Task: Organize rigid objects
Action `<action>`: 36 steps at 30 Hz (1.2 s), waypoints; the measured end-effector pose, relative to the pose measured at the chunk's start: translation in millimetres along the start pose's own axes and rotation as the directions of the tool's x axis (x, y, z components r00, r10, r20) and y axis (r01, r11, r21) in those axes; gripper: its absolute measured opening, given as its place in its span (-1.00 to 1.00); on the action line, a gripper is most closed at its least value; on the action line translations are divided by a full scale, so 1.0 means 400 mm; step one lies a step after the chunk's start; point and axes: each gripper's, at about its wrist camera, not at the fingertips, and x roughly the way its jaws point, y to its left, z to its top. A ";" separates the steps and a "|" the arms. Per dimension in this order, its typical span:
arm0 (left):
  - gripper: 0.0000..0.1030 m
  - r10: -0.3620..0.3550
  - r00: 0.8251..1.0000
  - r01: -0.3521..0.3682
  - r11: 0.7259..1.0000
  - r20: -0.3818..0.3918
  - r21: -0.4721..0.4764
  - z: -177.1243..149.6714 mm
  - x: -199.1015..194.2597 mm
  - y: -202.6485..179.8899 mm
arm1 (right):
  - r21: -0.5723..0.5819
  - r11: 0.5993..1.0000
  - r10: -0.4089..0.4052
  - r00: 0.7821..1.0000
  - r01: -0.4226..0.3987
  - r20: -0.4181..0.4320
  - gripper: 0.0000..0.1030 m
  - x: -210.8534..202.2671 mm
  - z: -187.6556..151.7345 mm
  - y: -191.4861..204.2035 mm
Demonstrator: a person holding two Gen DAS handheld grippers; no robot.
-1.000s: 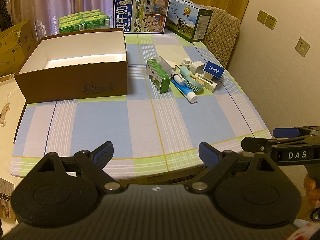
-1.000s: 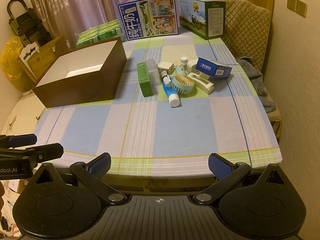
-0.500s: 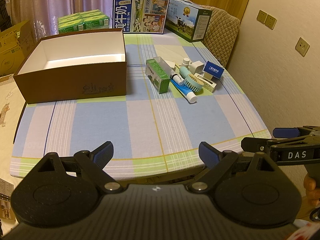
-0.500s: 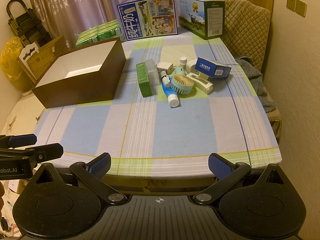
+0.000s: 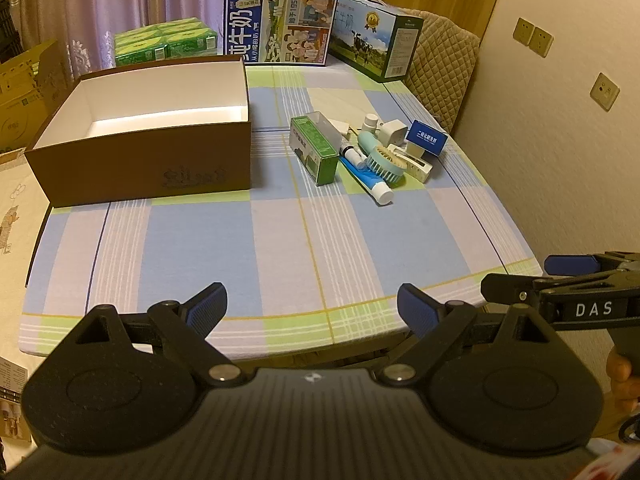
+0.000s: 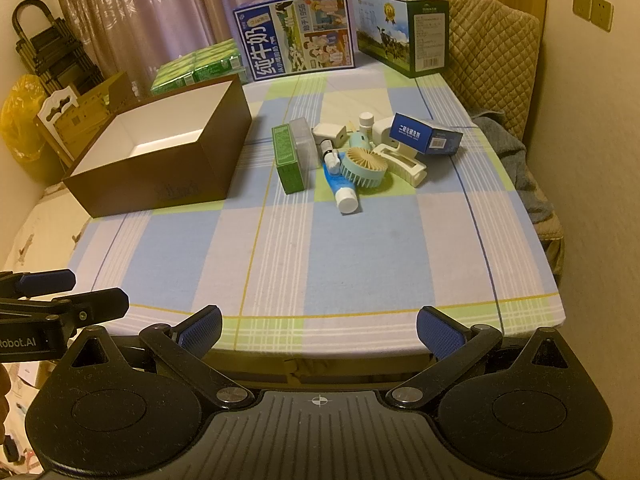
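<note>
While both sets of jaws stand spread wide and grip nothing, the left gripper and the right gripper hang at the near edge of the table, well apart from anything to pick. Nothing looks sorted yet, so the step in hand is probably the first reach.

To do it well, I would send the right gripper toward the cluster of small items on the far right of the cloth and take an outlying piece first. The green box stands at the cluster's left edge with free cloth on its outer side, so a pad can slide in there; the clear case lies against its other side. The blue-and-white tube pokes out toward the near side, yet the round mint fan rests partly on it, so lifting it may drag the fan. The blue carton leans on a white piece and could tip if nudged.

Left of the cluster sits the open brown box, the likely destination; its white interior shows nothing inside. Milk cartons stand sealed at the far edge.
</note>
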 end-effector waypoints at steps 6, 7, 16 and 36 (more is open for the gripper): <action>0.75 -0.003 1.000 0.003 1.000 -0.002 0.004 0.002 0.006 -0.005 | 0.004 1.000 0.000 1.000 0.000 -0.001 0.96 0.003 0.005 -0.008; 0.75 -0.003 1.000 0.003 1.000 -0.003 0.005 0.005 0.009 -0.008 | 0.004 1.000 0.000 1.000 0.000 -0.001 0.96 0.005 0.006 -0.012; 0.75 0.000 1.000 0.000 1.000 -0.006 0.004 0.018 0.024 -0.018 | -0.001 1.000 0.004 1.000 -0.004 -0.001 0.96 0.013 0.025 -0.031; 0.75 0.024 0.999 -0.025 1.000 -0.031 -0.015 0.098 0.112 -0.052 | -0.007 1.000 0.023 1.000 -0.023 -0.021 0.96 0.072 0.112 -0.111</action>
